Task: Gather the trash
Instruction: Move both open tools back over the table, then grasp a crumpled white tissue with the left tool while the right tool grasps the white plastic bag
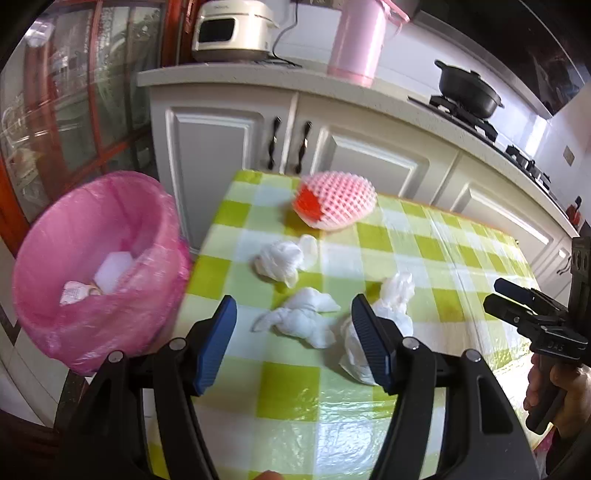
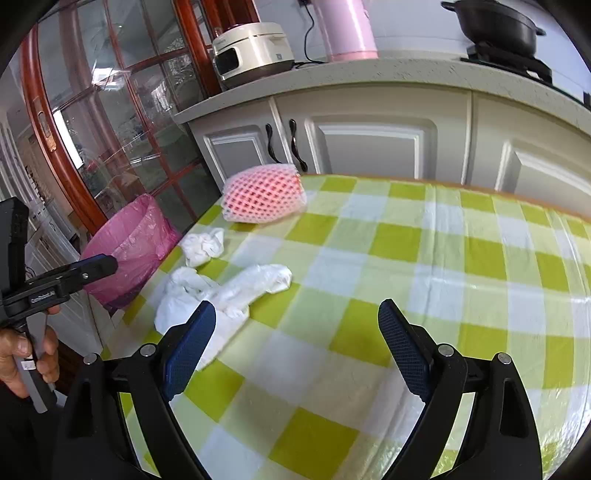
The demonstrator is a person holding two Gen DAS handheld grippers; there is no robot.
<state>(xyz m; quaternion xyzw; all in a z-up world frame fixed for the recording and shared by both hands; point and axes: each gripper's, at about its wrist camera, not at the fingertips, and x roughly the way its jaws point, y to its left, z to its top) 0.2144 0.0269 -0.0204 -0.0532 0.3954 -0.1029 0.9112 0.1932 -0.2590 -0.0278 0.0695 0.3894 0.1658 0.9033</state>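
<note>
Left wrist view: left gripper (image 1: 293,332) hovering over the table (image 1: 388,258), jaws parted, nothing pinched. Between the blue pads (image 1: 218,343), farther along the cloth, a crumpled white tissue (image 1: 303,319). Just past the right pad, partly hidden by it, a second wad (image 1: 393,299) of white plastic or paper. Beyond those, a third wad (image 1: 282,260). At the far edge of the green-and-white checked cloth, a pink foam net (image 1: 338,199) with something red showing at its open end. Off the table's left side, a pink-lined bin (image 1: 99,266), already holding a white block and a scrap of packaging. At the right edge, the right gripper (image 1: 506,295) held in a hand (image 1: 554,387), above the table. Behind, white cabinets (image 1: 229,147), a cream cooker (image 1: 232,31), a pink jug (image 1: 356,40), a black pot (image 1: 467,92) on the stove.

Right wrist view: right gripper (image 2: 297,332) over the table (image 2: 443,258), jaws wide and opening, only bare cloth between them. Left pad (image 2: 188,347) overlapping the nearest white wad (image 2: 221,291) in the picture; contact not clear. Small wad (image 2: 203,245) farther back near the table edge. Net (image 2: 264,194) near the far left corner. Bin (image 2: 133,247) below the table's left side. Left gripper (image 2: 96,267) at the left edge, in a hand (image 2: 26,358), its tip in front of the bin.
</note>
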